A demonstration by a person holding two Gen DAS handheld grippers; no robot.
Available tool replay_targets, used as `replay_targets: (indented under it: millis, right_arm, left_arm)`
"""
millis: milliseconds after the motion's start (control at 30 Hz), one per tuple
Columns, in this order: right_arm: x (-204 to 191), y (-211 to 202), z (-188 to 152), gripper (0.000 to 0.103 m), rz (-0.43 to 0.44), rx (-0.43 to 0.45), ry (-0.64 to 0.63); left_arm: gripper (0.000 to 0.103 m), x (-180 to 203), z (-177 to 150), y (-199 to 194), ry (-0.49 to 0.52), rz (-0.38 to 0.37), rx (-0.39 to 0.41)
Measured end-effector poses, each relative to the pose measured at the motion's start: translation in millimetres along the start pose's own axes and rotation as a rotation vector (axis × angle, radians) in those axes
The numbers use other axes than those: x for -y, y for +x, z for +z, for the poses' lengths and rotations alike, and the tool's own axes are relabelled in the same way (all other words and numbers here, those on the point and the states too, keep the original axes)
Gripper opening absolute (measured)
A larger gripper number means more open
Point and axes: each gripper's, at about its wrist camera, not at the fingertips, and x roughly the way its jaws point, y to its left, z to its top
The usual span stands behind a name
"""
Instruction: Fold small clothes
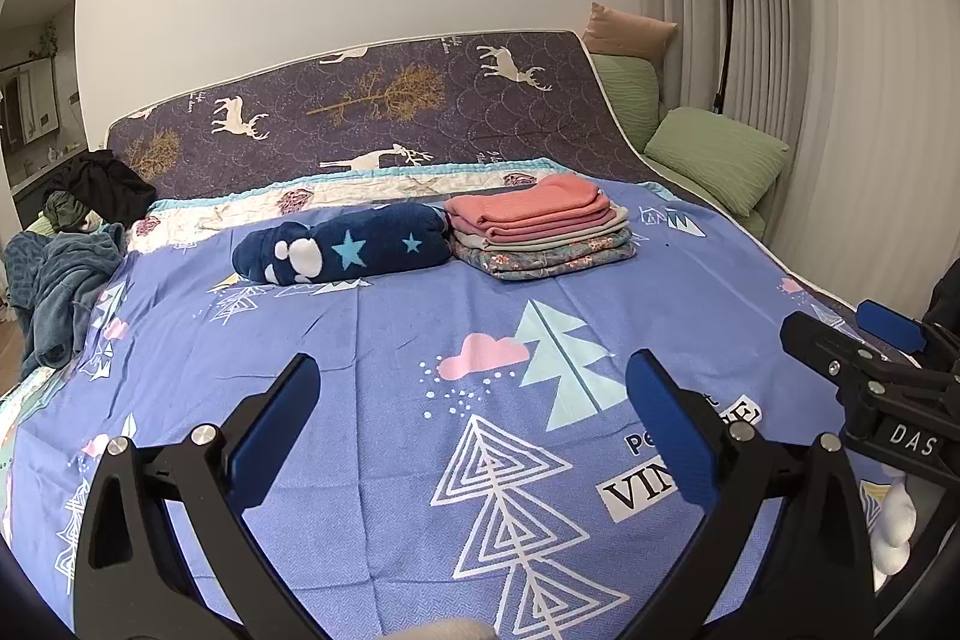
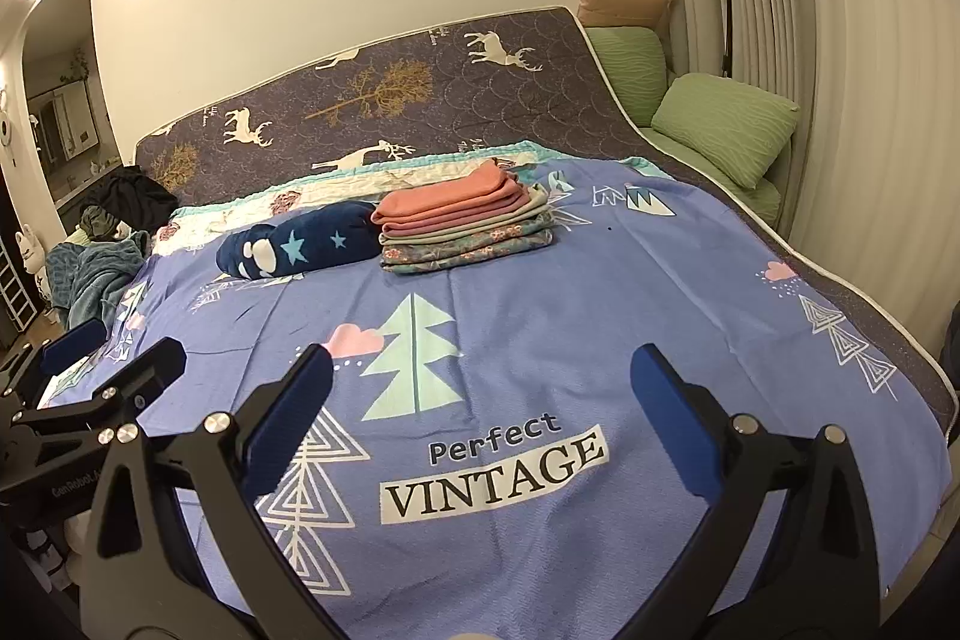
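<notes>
**Inspector:** State the condition of both tongs.

**Assistant:** Left tongs (image 1: 474, 388) stand spread wide with nothing between the blue pads, low in the frame, above the bedspread (image 1: 372, 340). Right tongs (image 2: 480, 382) likewise: fingers apart, nothing held.

**Inspector:** Where is the clothing?

**Assistant:** A folded stack (image 1: 540, 229) sits right of centre in the upper middle of the left view, salmon pieces on top, floral ones beneath, edges fairly square. Touching its left side lies a navy fleece roll (image 1: 345, 247) with stars. At the far left edge of the frame, an unfolded heap (image 1: 78, 244) of teal and dark garments hangs over the bed's side. All are well apart from both tongs.

**Inspector:** Your judgement of progress?

**Assistant:** The stack looks finished. The heap, I judge, is what remains, though I cannot tell which of its pieces are small clothes.

**Inspector:** Handling?

**Assistant:** Light and limp, by appearance. The thin knits should drape and slide on each other; the plush teal piece looks bulkier and grippier. I would pinch a single layer at a hem or shoulder seam, one tong per corner, and draw it onto the open bedspread in the centre of the frame.

**Inspector:** Risks?

**Assistant:** Catching two garments at once, or dragging the heap off the bed.
</notes>
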Motion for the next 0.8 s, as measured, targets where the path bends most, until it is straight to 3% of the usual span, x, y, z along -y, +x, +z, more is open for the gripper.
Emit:
replay_targets:
  millis: [800]
  right_arm:
    - [3.0,8.0,-3.3,0.101,0.009,-0.025,-0.009]
  left_arm:
    - [0.102,3.9,-3.0,3.8,0.003,0.006,-0.013]
